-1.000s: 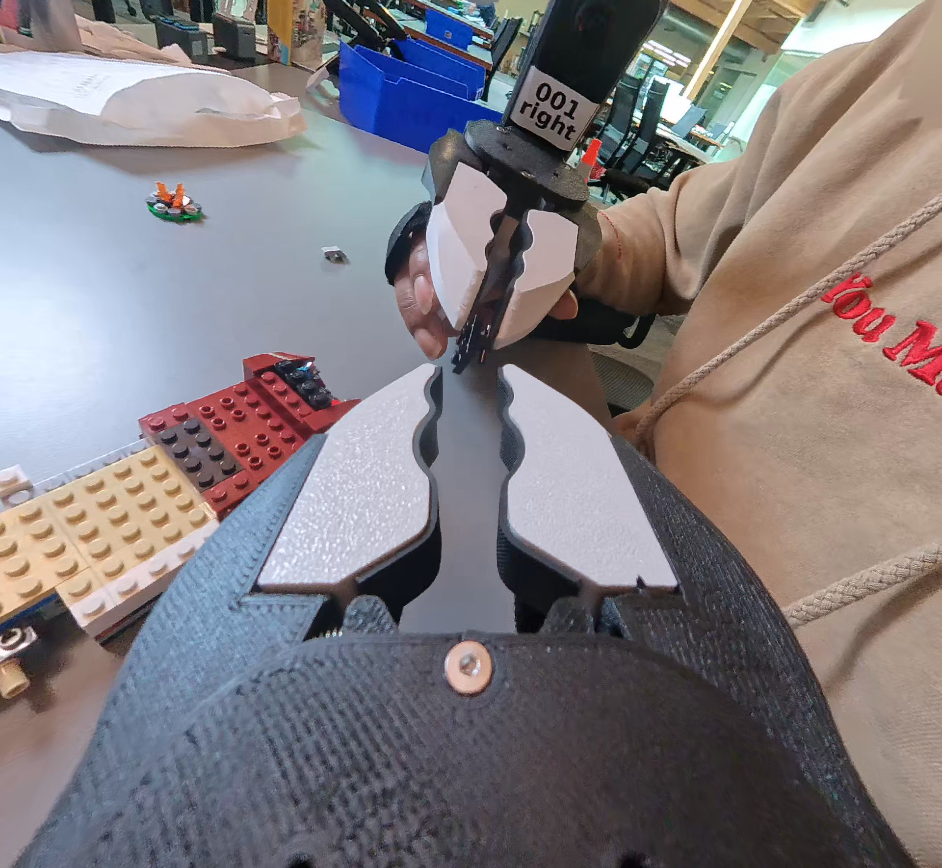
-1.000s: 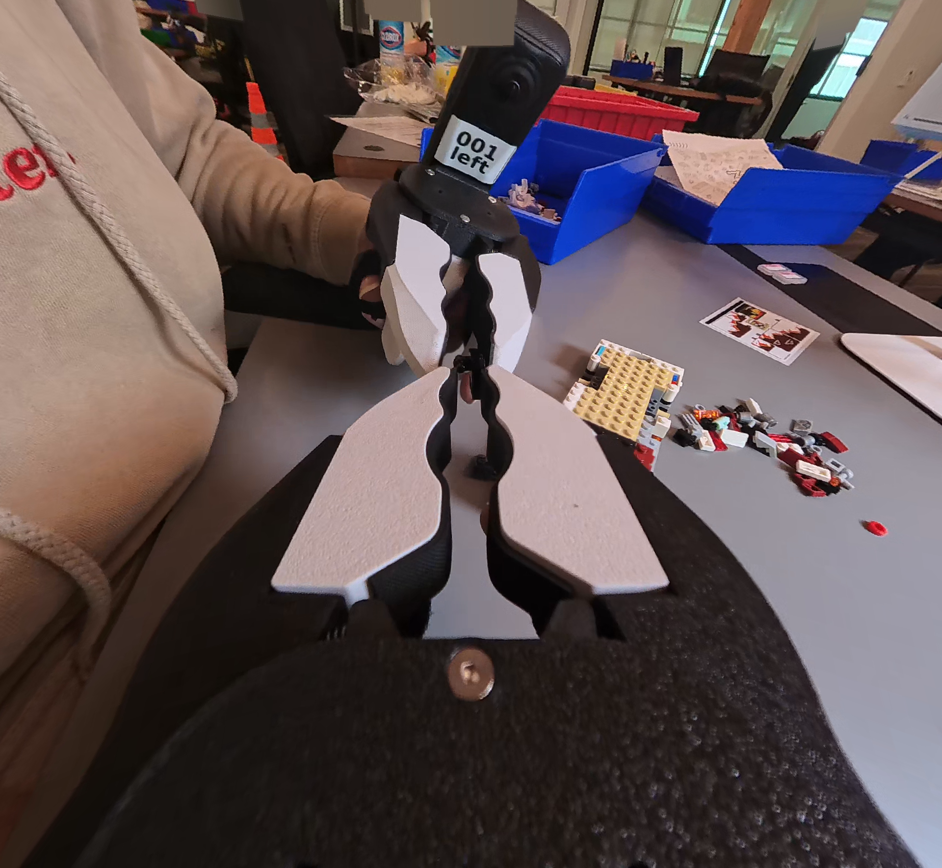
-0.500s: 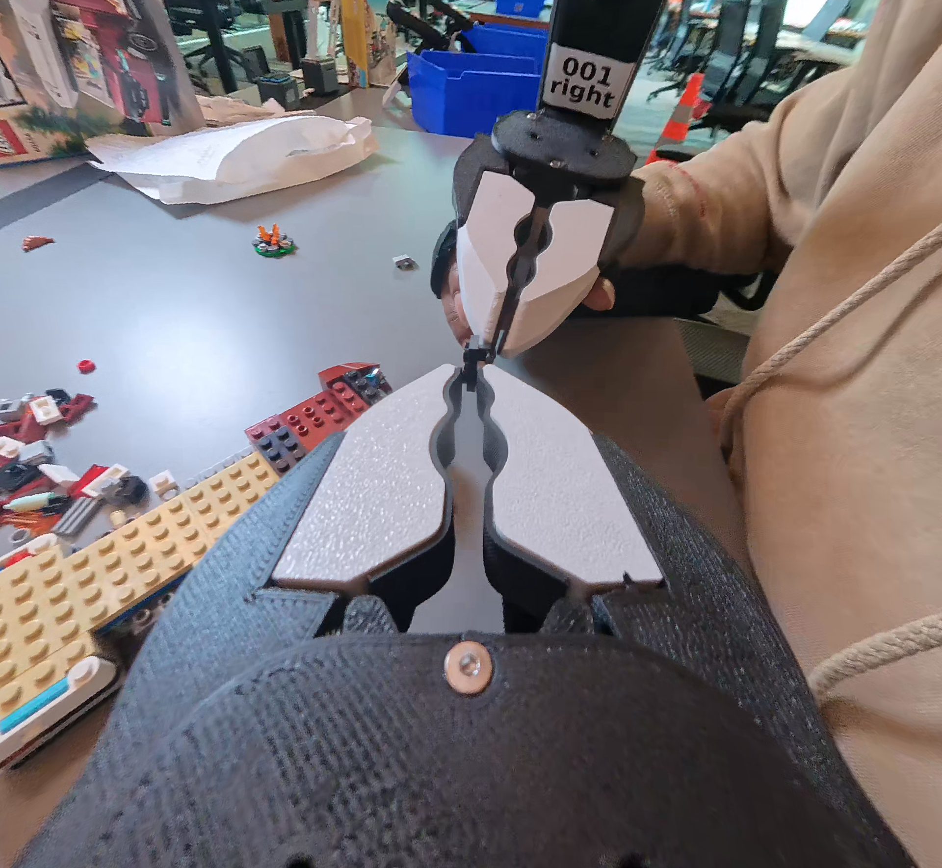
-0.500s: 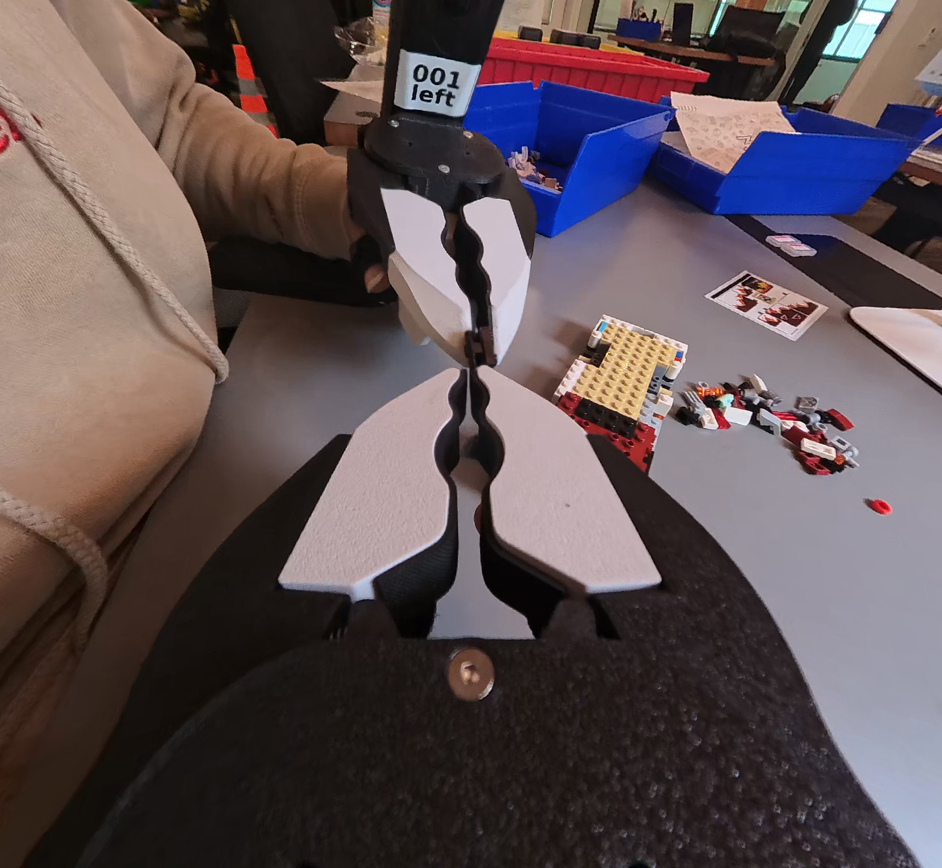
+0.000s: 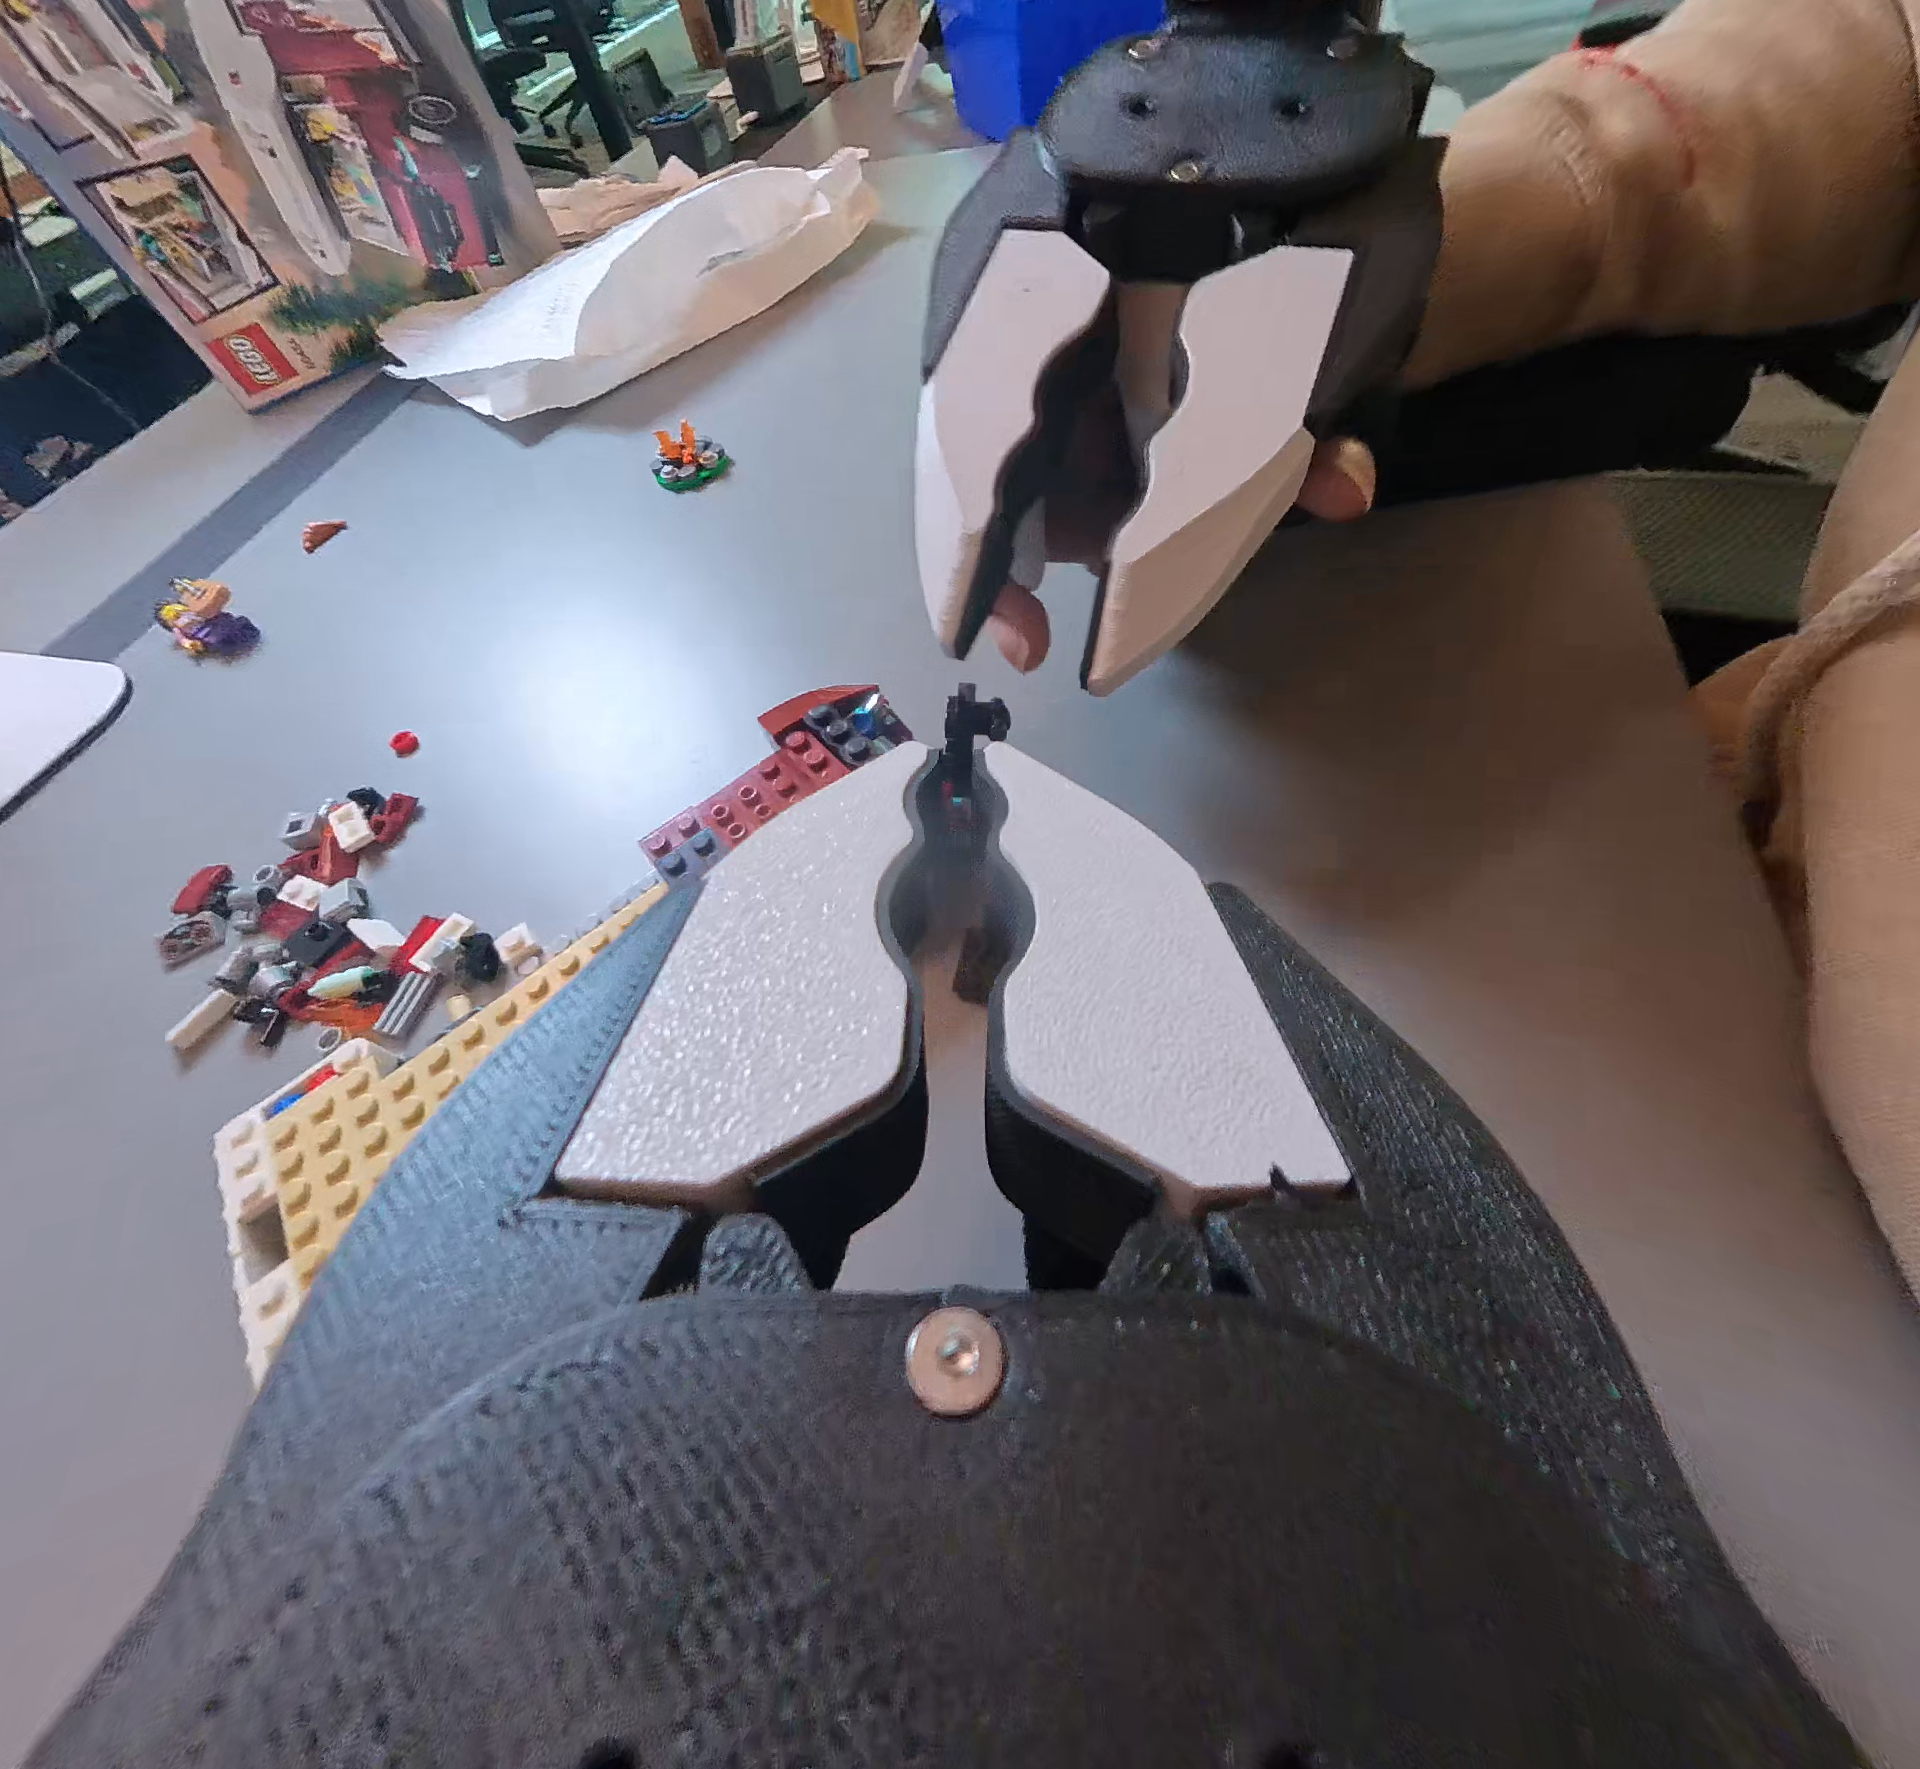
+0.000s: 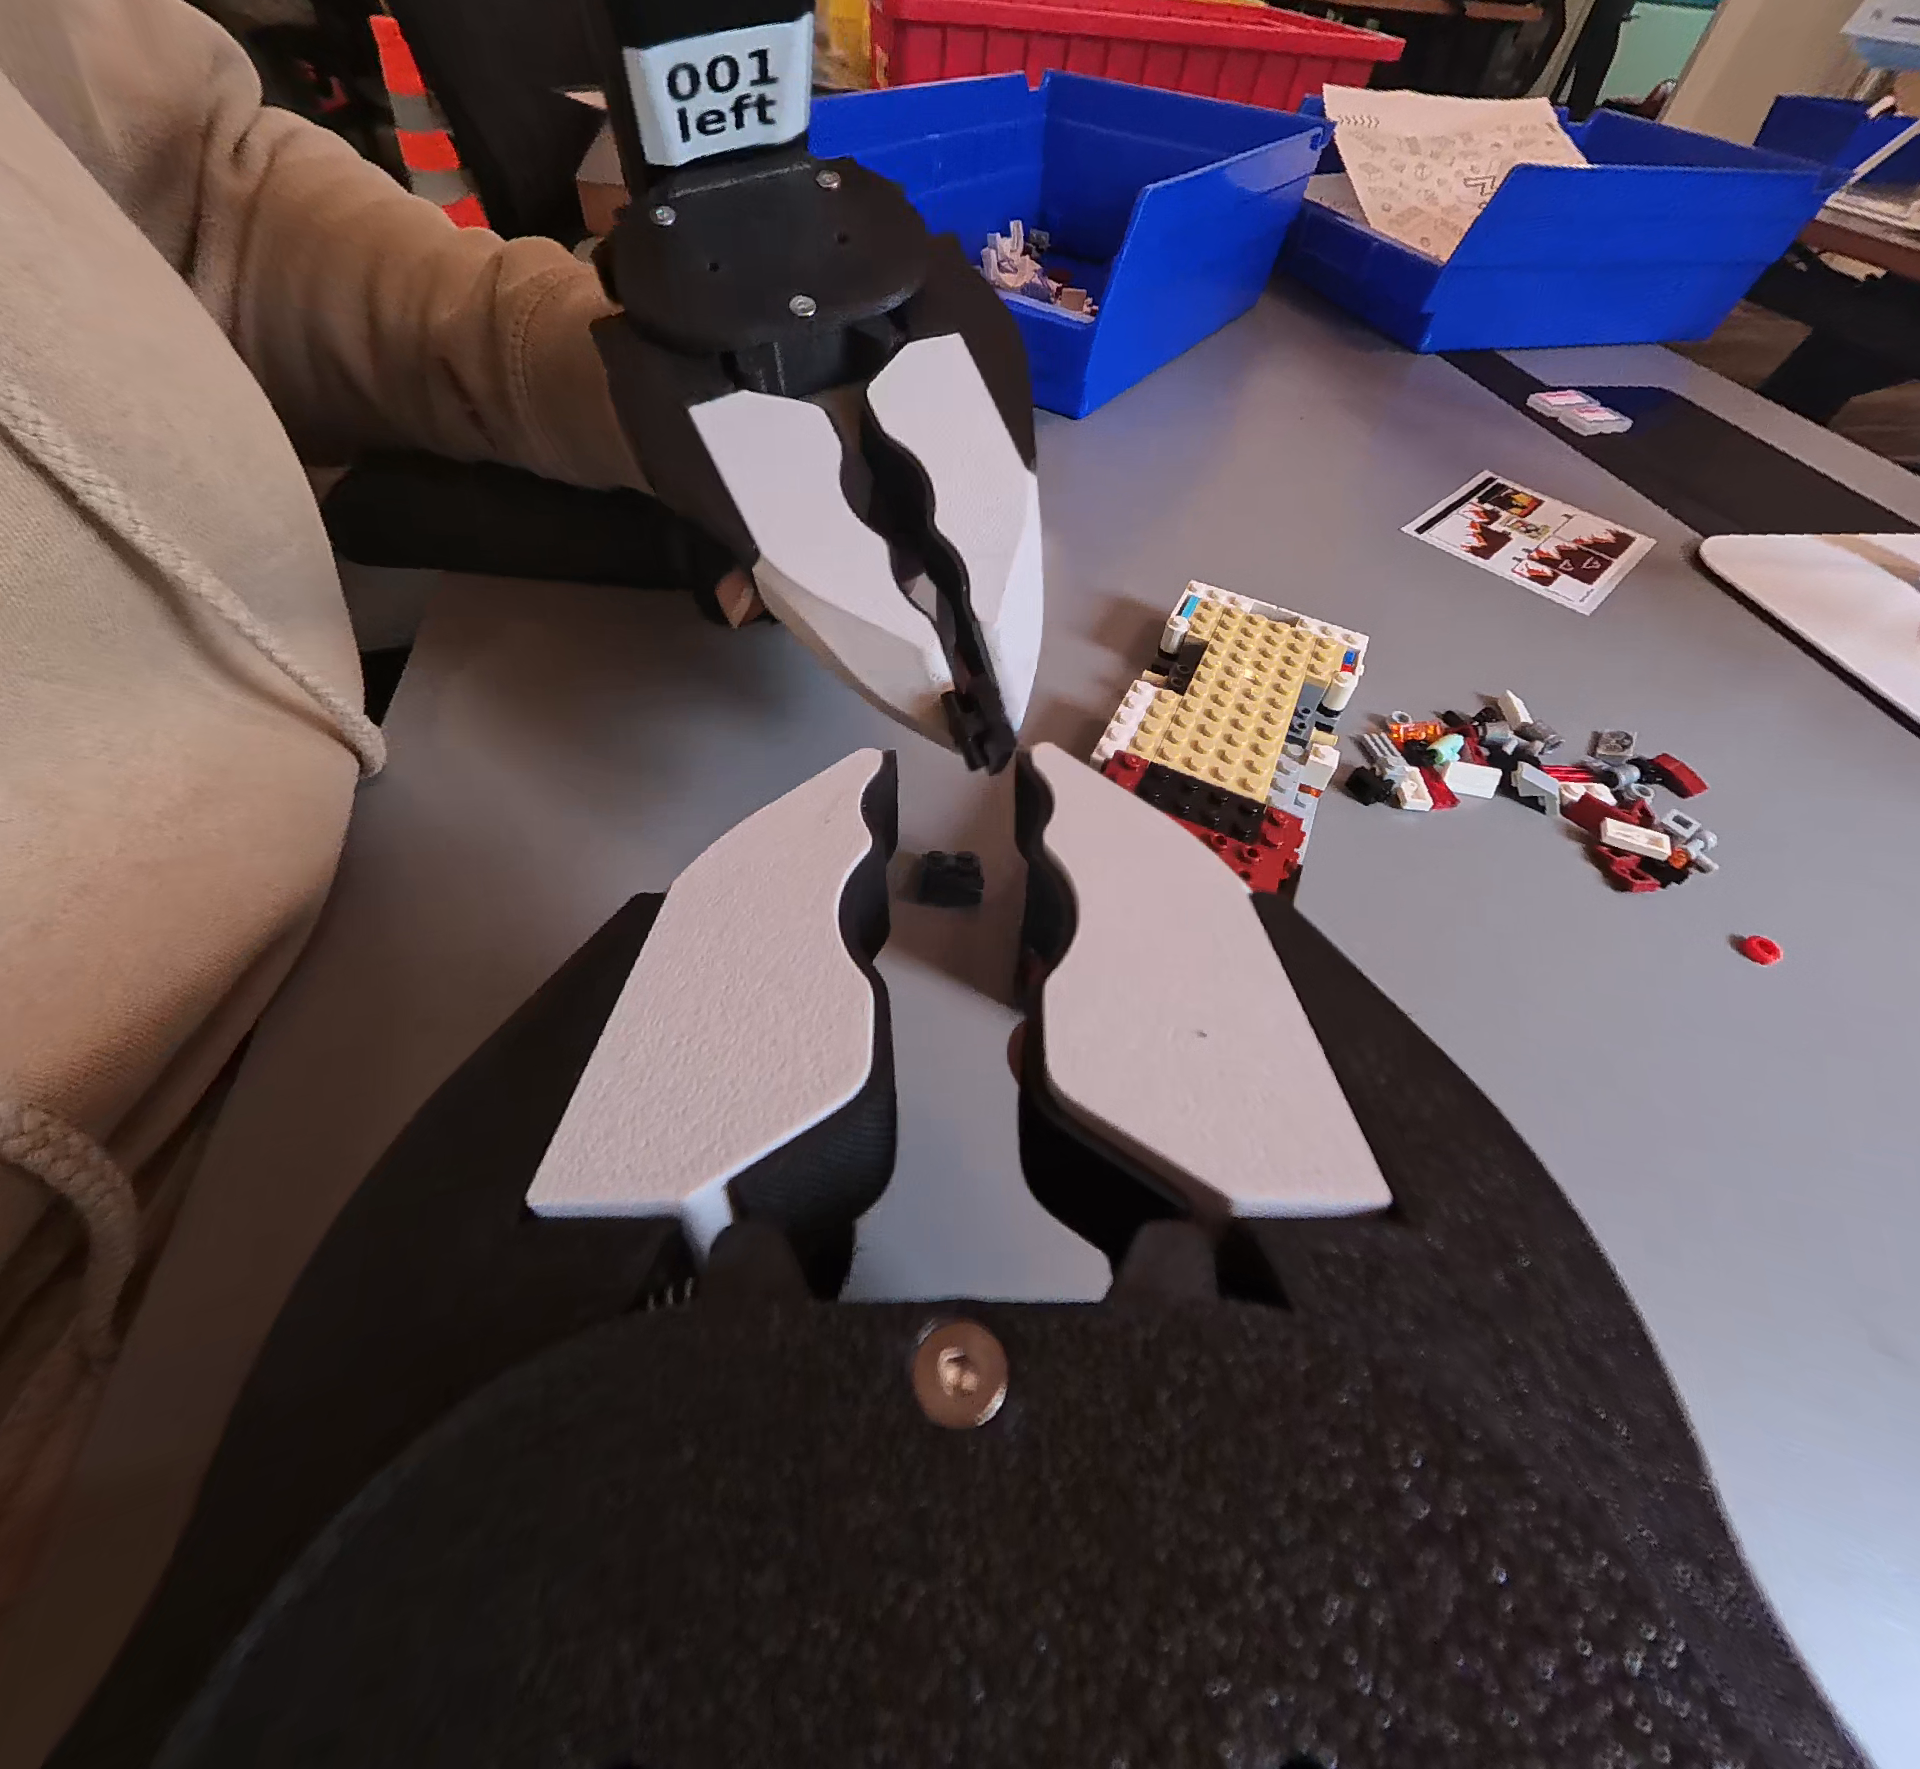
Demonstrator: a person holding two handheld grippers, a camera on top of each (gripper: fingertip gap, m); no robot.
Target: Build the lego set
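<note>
My left gripper (image 5: 961, 755) is shut on a small black brick piece (image 5: 971, 720) that sticks out past its fingertips. The right wrist view shows the same gripper (image 6: 982, 743) pinching the black piece (image 6: 971, 727) above the grey table (image 6: 1455, 1044). My right gripper (image 6: 958, 769) is open and holds nothing; its tips stand just short of that piece. It also shows in the left wrist view (image 5: 1023, 665), open, a little beyond the piece. A small black brick (image 6: 951, 878) lies on the table, seen through the gap between the right fingers.
A tan-and-dark-red brick build (image 6: 1236, 722) lies to the right, with a pile of loose pieces (image 6: 1538, 784) beyond it. Blue bins (image 6: 1091, 192), a leaflet (image 6: 1527, 540) and a picture box (image 5: 260, 130) stand farther off. The person's beige hoodie (image 6: 125, 576) is close on the left. Both grippers' tips are close together, under 4 cm apart.
A second ago the right gripper held the black piece. The left gripper shut on it, then the right gripper opened, let it go and drew back a little.
</note>
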